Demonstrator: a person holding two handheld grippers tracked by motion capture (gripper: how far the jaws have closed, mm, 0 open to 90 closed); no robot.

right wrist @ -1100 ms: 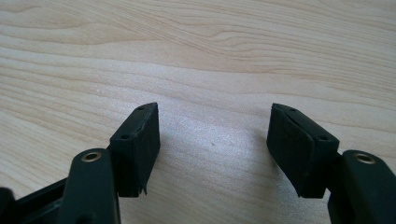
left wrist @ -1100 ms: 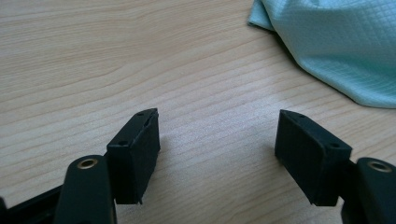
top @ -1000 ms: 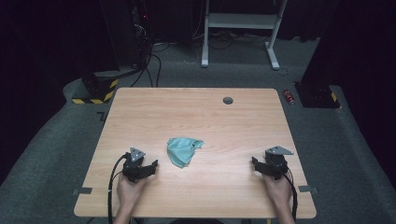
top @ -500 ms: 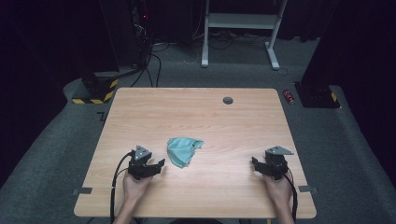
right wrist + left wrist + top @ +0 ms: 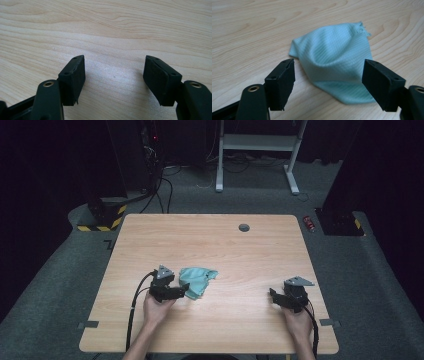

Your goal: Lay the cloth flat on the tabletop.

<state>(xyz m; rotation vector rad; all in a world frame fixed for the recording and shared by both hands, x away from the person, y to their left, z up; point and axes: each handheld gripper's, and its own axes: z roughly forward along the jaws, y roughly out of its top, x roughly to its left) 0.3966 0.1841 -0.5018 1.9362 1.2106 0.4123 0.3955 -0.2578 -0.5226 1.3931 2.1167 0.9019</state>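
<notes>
In the high view, the crumpled light-teal cloth [image 5: 197, 281] lies on the pale wooden table [image 5: 225, 245], just beside the left gripper [image 5: 183, 291]. The right gripper [image 5: 273, 296] rests well apart.

In the left gripper view, its jaws have just been opening and stand wide, the cloth's near edge between them, ungripped.

In the right gripper view, jaws gape, holding nothing.

One cloth [image 5: 197, 280], two tools, one table [image 5: 225, 240].

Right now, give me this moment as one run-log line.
left gripper: open, jaws just opened wider, straddling near edge of teal cloth, not gripping | right gripper: open, nothing between jaws | table: cloth crumpled
</notes>
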